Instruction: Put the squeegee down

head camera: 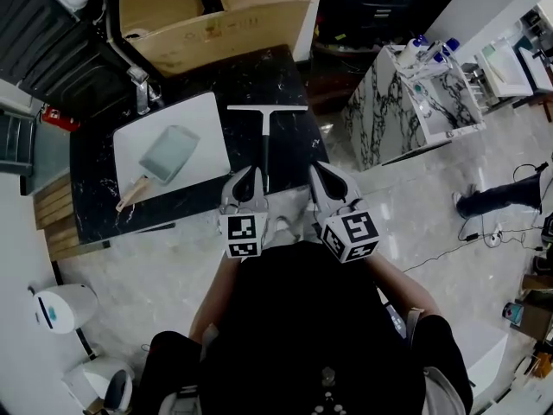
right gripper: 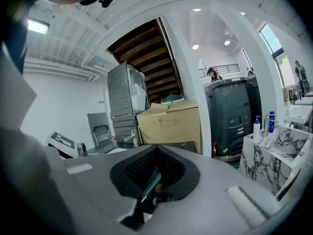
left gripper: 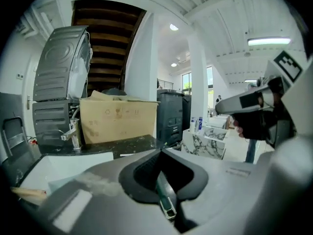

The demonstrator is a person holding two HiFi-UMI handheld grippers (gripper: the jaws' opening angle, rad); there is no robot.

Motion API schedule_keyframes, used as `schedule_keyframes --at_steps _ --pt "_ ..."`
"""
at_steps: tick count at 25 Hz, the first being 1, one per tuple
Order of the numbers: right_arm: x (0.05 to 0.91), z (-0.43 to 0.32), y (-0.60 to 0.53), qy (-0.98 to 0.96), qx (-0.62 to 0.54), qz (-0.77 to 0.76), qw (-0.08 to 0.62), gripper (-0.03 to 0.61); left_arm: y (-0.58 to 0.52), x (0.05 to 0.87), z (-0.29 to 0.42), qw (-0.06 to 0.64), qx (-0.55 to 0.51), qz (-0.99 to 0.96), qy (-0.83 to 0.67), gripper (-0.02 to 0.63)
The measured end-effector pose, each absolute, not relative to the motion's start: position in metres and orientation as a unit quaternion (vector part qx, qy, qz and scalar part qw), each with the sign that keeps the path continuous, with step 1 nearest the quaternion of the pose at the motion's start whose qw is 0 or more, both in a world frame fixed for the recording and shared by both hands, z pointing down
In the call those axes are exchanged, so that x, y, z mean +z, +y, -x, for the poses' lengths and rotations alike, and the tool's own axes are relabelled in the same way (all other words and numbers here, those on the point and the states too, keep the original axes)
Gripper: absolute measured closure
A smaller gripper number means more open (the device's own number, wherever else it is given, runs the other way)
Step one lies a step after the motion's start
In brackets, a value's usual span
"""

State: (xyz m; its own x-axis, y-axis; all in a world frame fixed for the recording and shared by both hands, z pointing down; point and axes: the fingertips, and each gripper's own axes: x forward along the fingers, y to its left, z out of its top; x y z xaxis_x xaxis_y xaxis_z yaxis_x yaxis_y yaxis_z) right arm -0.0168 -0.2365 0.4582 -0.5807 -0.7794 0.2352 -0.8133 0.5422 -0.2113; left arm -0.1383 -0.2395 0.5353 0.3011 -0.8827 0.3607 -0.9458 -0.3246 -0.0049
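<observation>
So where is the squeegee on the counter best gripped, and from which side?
Grip the squeegee by its long thin handle, coming from the near edge of the counter. It lies flat, handle pointing toward that edge and the wide blade crosswise at the far end, so the jaws would probably fit only the handle.

The bench (head camera: 259, 80) is glossy black stone, white-veined. The board (head camera: 207, 119) looks matt white; the cleaver (head camera: 167, 156) has a dull grey blade and wooden handle. The squeegee (head camera: 266, 145) has a dark matt handle. Shiny metal tap (head camera: 141, 92), brown cardboard box (head camera: 216, 20), polished marble floor (head camera: 415, 206).
</observation>
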Motion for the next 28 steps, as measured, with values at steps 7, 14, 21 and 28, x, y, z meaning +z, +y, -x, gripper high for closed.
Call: schedule_keyframes --at_steps 7,14,21,28 --pt "0.423 0.018 -0.236 -0.882 0.121 -0.454 0.021 0.575 -0.229 0.46 0.136 0.059 0.076 -0.817 -0.569 0.612" --pt "0.365 0.025 -0.237 -0.9 0.072 -0.43 -0.01 0.577 -0.229 0.358 0.157 0.008 -0.009 -0.806 -0.592 0.612" --pt "0.323 0.033 -0.238 -0.907 0.039 -0.416 -0.045 0.577 -0.225 0.32 0.165 -0.019 -0.044 -0.795 -0.605 0.612" --pt "0.321 0.042 -0.239 -0.912 0.045 -0.404 -0.05 0.577 -0.224 0.335 0.157 -0.018 -0.026 -0.802 -0.596 0.612"
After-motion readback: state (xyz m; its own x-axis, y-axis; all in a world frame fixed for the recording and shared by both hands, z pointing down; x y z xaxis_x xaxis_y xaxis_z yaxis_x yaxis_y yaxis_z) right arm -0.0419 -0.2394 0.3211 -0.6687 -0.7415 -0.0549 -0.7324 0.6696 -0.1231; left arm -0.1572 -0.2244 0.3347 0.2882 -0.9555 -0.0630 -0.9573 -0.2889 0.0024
